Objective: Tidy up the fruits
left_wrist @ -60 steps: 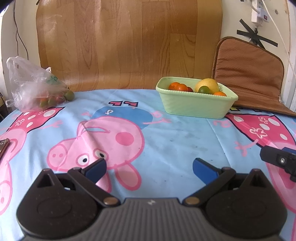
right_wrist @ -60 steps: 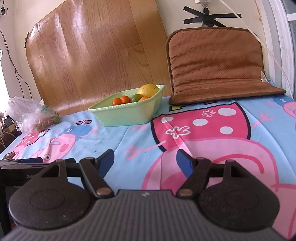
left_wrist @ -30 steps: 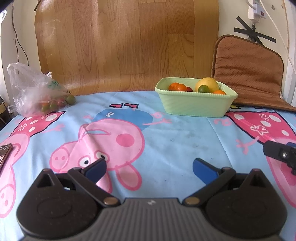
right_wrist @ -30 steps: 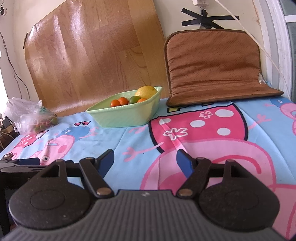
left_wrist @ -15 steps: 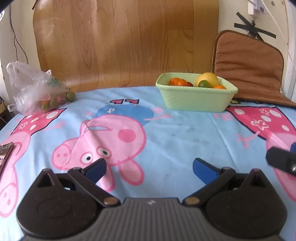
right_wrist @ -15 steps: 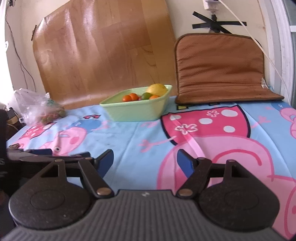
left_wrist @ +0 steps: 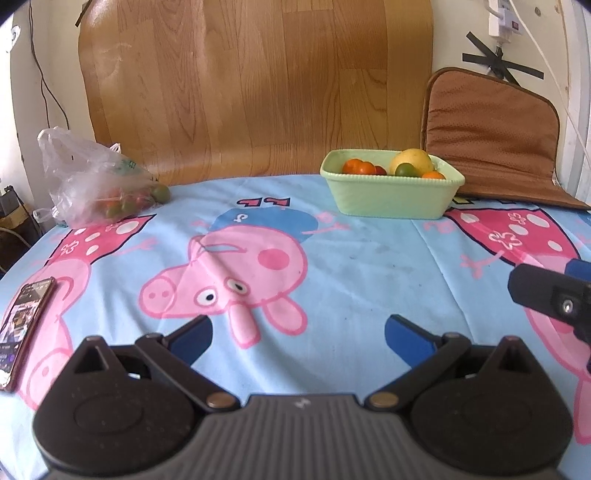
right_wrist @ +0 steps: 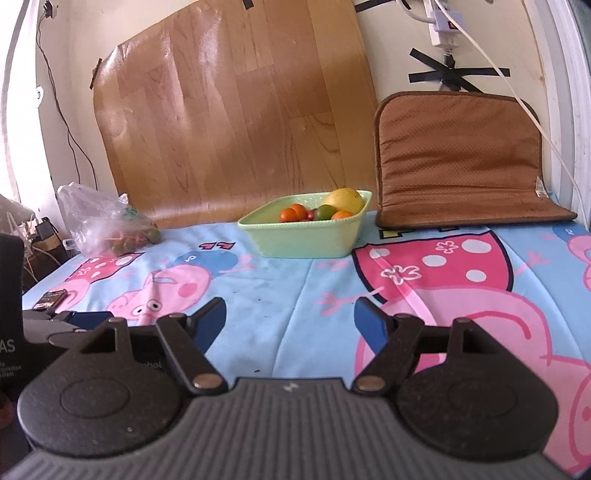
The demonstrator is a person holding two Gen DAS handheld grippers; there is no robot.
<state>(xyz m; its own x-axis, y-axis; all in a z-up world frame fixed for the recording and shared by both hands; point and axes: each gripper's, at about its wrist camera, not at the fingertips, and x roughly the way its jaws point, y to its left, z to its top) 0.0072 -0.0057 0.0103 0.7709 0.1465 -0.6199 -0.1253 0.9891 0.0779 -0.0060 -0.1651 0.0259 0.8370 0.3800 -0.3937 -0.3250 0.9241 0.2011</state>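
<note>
Inside the green basin (left_wrist: 391, 199), oranges (left_wrist: 356, 166) and a lemon (left_wrist: 412, 159).

left gripper (left_wrist: 297, 338) — black arms; blue pads | brass pivot screws; ribbed grey base

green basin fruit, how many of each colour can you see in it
orange fruit: 3
yellow fruit: 1
green fruit: 1
red fruit: 1
total showing above the green basin rim: 6; any deeper ones are hidden

Cream wall (left_wrist: 450, 33) behind wood-grain sheet (left_wrist: 255, 85), brown cushion (right_wrist: 458, 155)
</note>
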